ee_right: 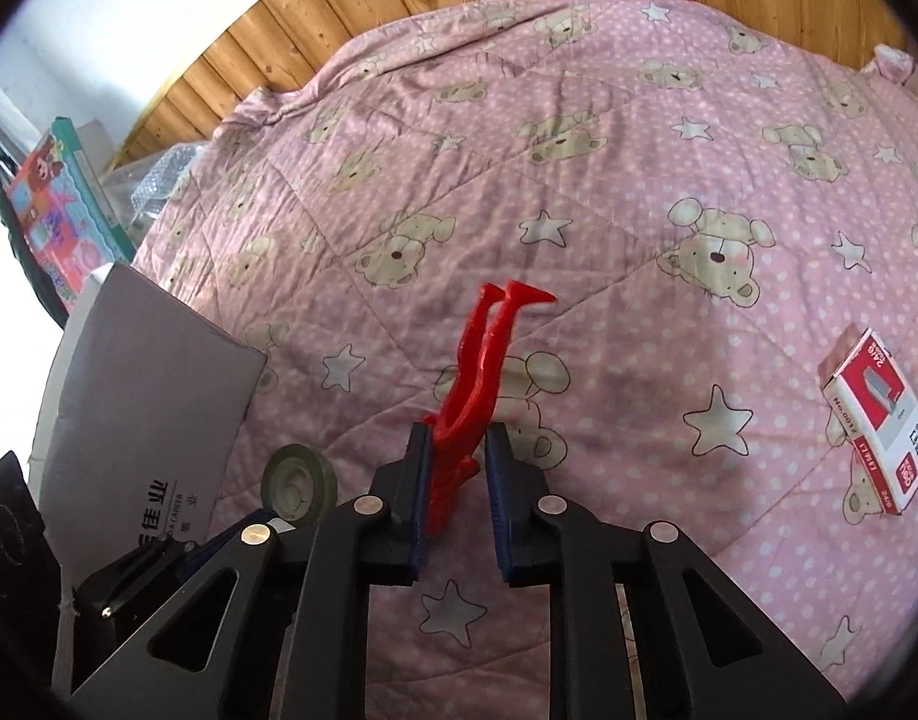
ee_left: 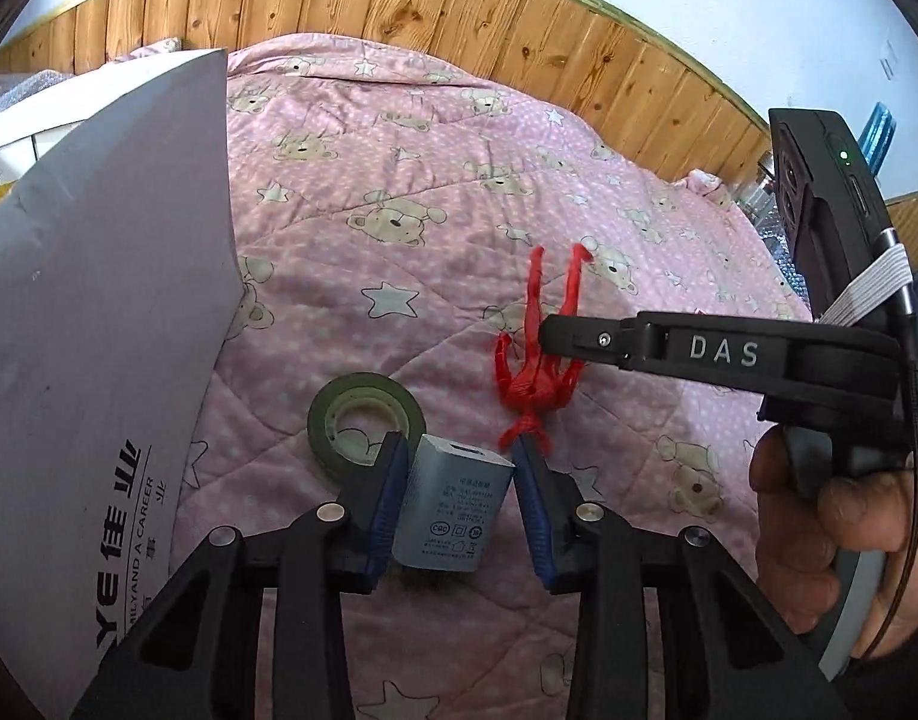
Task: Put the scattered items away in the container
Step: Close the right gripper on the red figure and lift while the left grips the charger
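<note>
- Left gripper (ee_left: 459,480) first: its blue-padded fingers (ee_left: 387,504) straddle a small grey rectangular power adapter with printed markings (ee_left: 450,510), left pad against its side, right pad just off it at the near end. Gripped or only bracketed? I cannot tell.
- The adapter sits on the pink quilted bedspread with bears and stars (ee_left: 399,180).
- At ten o'clock from the adapter lies a dark green roll of tape with a pale core (ee_left: 366,423), flat on the quilt, tucked just beside the left finger.
- Over to the right gripper (ee_right: 456,480): a red plastic toy figure with long thin limbs (ee_right: 474,372) stands between its pads, touching the left one; the right pad shows a gap, so a firm clamp I cannot confirm.
- From the left wrist camera, the figure sits at one o'clock from the adapter.
- The grey cardboard box with black printed lettering (ee_left: 99,300), the container, stands at nine o'clock, well left of the adapter.
- Far off at three o'clock in the right view: a small red-and-white staple box (ee_right: 879,420), lying alone.
</note>
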